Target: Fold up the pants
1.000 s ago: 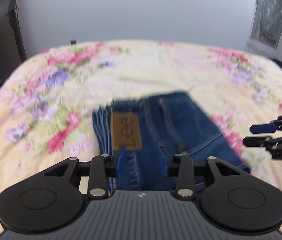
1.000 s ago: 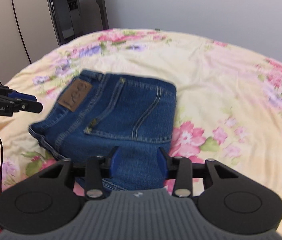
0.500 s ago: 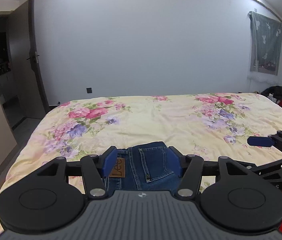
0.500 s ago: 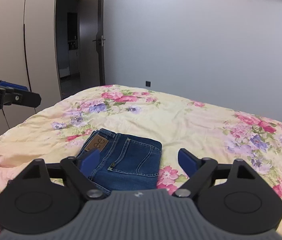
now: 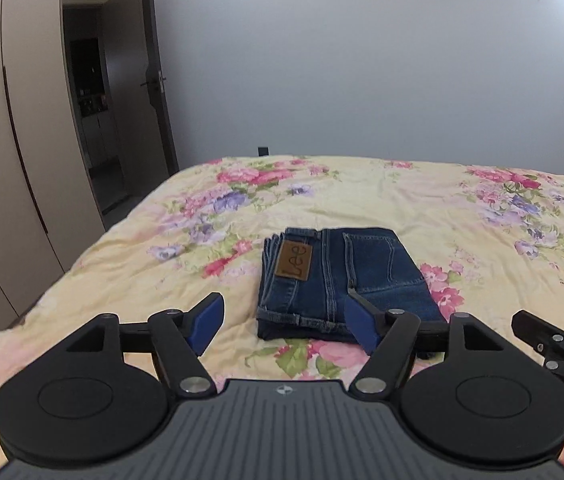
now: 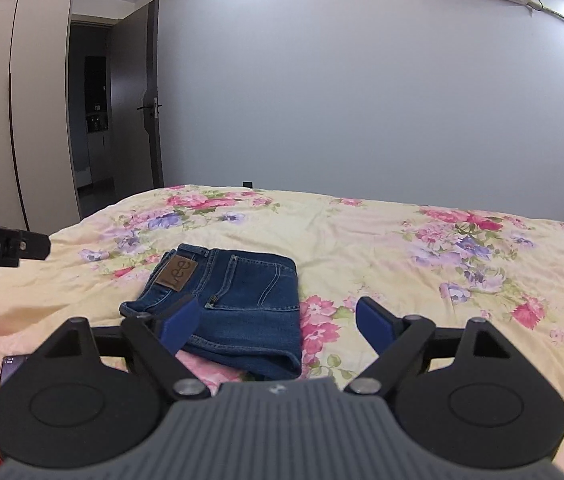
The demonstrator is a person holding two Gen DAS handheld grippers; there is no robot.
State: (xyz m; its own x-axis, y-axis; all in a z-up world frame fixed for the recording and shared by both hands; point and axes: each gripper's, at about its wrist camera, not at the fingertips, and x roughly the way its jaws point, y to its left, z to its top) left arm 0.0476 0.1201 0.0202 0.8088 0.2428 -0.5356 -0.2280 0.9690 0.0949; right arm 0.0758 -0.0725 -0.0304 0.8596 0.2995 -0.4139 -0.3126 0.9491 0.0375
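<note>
Left gripper [image 5: 284, 322]: fingers spread and opening, nothing between them; the blue pads sit in front of the jeans' near hem, not touching. Right gripper [image 6: 277, 326]: fingers spread wide, empty, clear of the cloth.

Jeans [image 5: 338, 280] lie folded into a compact stack on the floral bedspread [image 5: 462, 216], near the bed's front edge, leather patch up, waistband layers fanned at the left side. Fold looks done, I'd say.

Risks from here:
- Near hem is loose and slightly lifted; a finger dragging across it would peel the top layer open.
- Soft, rumpled bedding under the stack; pressing nearby could tilt it and let layers slide.
- Phone [image 6: 11, 368] lies on the bed low left; a low sweep could knock it.
</note>
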